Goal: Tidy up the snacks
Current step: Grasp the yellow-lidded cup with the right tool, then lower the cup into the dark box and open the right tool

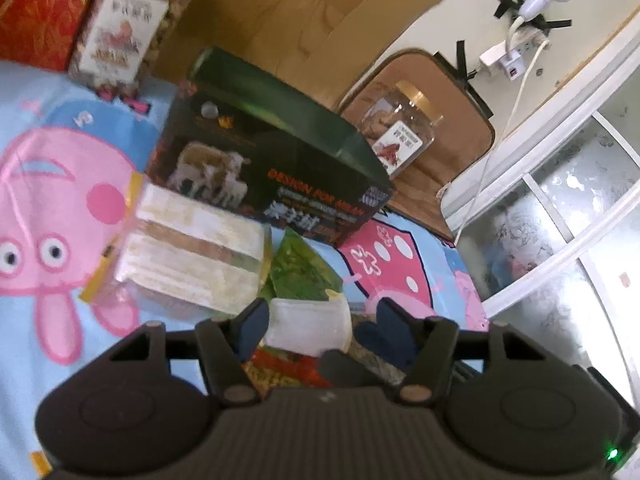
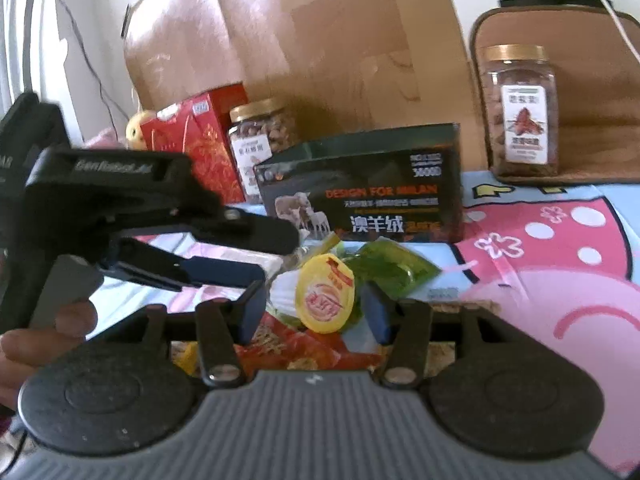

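Note:
A small jelly cup, white-sided point(image 1: 308, 326) with a yellow foil lid point(image 2: 325, 293), lies on its side on the pile of snack packets. My left gripper point(image 1: 318, 320) is open, its jaws on either side of the cup. My right gripper point(image 2: 316, 310) is open too, and the lid stands between its blue pads point(image 2: 378, 314) without clear contact. The left gripper also shows from the side in the right wrist view point(image 2: 256, 254), reaching in from the left. A green packet point(image 1: 300, 268) point(image 2: 394, 268) lies behind the cup, a red packet point(image 2: 296, 346) under it. A wrapped sandwich point(image 1: 192, 248) lies to the left.
A dark box with sheep on it point(image 1: 272, 168) point(image 2: 360, 192) lies behind the pile on the cartoon-print cloth point(image 1: 52, 184). Two nut jars point(image 1: 124, 28) point(image 2: 520, 116), a red box point(image 2: 200, 140), a cardboard carton point(image 2: 304, 40) and a brown mat point(image 1: 436, 120) stand at the back.

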`<control>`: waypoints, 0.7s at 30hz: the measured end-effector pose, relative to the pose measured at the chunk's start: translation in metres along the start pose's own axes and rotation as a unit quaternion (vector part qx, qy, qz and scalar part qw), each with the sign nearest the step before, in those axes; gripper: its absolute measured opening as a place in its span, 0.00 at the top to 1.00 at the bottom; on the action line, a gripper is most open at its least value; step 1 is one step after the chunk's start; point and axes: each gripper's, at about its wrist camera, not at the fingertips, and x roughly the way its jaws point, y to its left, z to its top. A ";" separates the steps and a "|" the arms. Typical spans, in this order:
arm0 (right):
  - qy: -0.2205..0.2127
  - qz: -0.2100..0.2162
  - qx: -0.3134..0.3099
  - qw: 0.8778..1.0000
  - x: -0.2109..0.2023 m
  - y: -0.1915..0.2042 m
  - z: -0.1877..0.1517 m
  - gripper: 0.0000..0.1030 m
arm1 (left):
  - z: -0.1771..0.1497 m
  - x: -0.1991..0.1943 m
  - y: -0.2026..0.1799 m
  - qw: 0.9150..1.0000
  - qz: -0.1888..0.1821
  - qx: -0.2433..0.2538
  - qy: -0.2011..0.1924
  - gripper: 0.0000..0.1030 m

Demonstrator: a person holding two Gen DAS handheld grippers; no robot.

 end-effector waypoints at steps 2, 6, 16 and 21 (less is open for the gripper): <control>0.016 -0.007 -0.014 1.000 0.011 0.002 0.000 0.46 | -0.002 0.007 0.001 1.000 -0.002 -0.005 0.009 0.45; 0.036 0.001 0.002 0.999 0.022 -0.005 -0.003 0.47 | -0.006 0.014 0.002 1.000 0.000 -0.002 0.015 0.49; -0.053 0.000 0.005 0.999 -0.005 -0.001 0.009 0.57 | 0.017 -0.007 -0.026 0.999 -0.033 0.026 -0.021 0.49; -0.093 -0.018 -0.007 0.996 0.014 -0.005 0.050 0.61 | 0.059 0.001 -0.038 0.997 -0.019 0.050 -0.048 0.49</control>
